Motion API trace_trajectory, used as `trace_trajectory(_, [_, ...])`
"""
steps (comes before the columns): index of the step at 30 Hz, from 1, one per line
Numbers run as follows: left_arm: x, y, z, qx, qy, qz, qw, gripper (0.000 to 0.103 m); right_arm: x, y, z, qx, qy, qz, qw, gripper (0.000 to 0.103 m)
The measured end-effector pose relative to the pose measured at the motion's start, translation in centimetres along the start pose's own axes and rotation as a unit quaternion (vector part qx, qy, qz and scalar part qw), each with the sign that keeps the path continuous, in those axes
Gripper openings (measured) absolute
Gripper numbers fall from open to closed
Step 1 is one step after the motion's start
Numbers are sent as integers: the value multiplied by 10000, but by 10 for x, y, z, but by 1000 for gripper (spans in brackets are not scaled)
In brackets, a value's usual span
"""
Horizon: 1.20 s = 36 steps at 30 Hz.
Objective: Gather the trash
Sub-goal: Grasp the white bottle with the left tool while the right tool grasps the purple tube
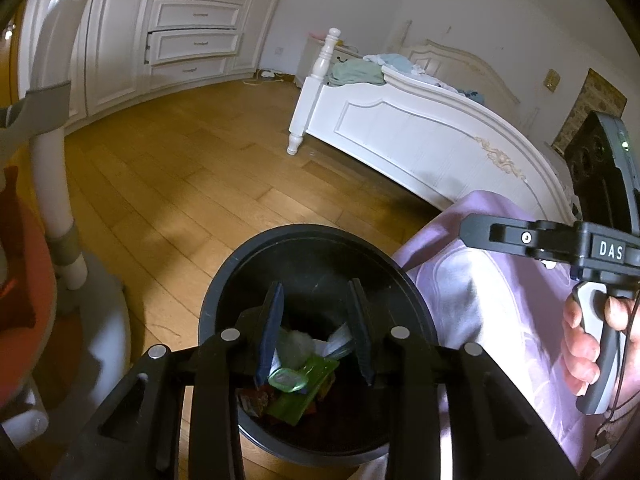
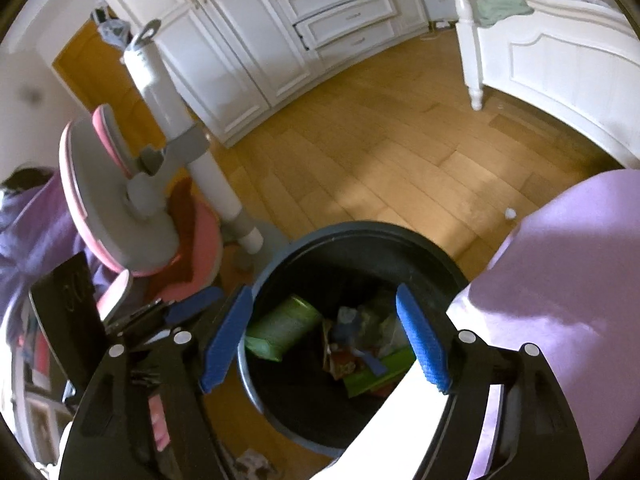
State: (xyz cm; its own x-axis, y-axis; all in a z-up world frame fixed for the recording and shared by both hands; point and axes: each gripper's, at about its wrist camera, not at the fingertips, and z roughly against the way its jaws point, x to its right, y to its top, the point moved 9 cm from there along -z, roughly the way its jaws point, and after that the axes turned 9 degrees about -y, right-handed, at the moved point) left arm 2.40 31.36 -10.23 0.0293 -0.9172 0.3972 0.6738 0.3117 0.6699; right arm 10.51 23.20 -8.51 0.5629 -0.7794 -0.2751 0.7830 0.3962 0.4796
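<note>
A black round trash bin (image 1: pixel 224 280) stands on the wooden floor and holds several pieces of trash, among them a green wipes pack (image 1: pixel 298 382) and white tissue. My left gripper (image 1: pixel 316 328) is open and empty, right above the bin's mouth. The right gripper's body (image 1: pixel 560 240) shows at the right, held by a hand. In the right wrist view the bin (image 2: pixel 360 232) holds the green pack (image 2: pixel 280 326) and wrappers. My right gripper (image 2: pixel 324 340) is open over the bin. A small white scrap (image 2: pixel 509 213) lies on the floor behind the bin.
A pink and grey chair (image 2: pixel 120 200) stands left of the bin. A white bed (image 1: pixel 420 136) with clothes on it is at the right. White cabinets (image 1: pixel 160 40) line the far wall. The person's purple clothing (image 2: pixel 560 280) is beside the bin.
</note>
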Motion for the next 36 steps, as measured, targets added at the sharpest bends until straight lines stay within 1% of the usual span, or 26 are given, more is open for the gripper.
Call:
trace_trajectory(2, [4,1,2,24,28,-36,10000,49,3,1,4,39,40,-53,10000,74])
trace_trajectory(6, [19,3,3,20,-14,-178,9998,55,12,0,18,156,125,-201,9996,74])
trace_trajectory(7, [25,4,3,9,-27,-231,9997,63,17,-2,23,193,162,-250,9994,74])
trace_trajectory(8, [32,4,2,18,-39,-290,9996,70,22,-3,27,221,169,-276,9992,74])
trace_trajectory(10, [47,4,0,10,-112,-431,9990,74,34,-7,36,273,175,-352,9989,74])
trace_trajectory(16, [111,3,-18,-173,-407,-958,9944,74,88,-19,67,458,91,-700,9965,74])
trace_trajectory(24, [196,6,-47,-324,-658,-1570,9849,74,166,-31,118,846,-93,-1012,9912,74])
trace_trajectory(26, [215,7,-54,-350,-731,-1706,9820,76,193,-35,131,951,-241,-1061,9895,74])
trace_trajectory(30, [261,6,-79,-486,-946,-2057,9728,76,242,-41,149,1105,-616,-1130,9855,74])
trace_trajectory(31, [270,5,-86,-522,-971,-2152,9703,76,258,-44,155,1147,-764,-1108,9842,74])
trace_trajectory(33, [290,3,-100,-588,-1034,-2343,9649,76,276,-46,159,1177,-954,-1035,9830,73])
trace_trajectory(36, [317,2,-121,-674,-1169,-2552,9574,76,304,-49,165,1197,-1342,-755,9808,70])
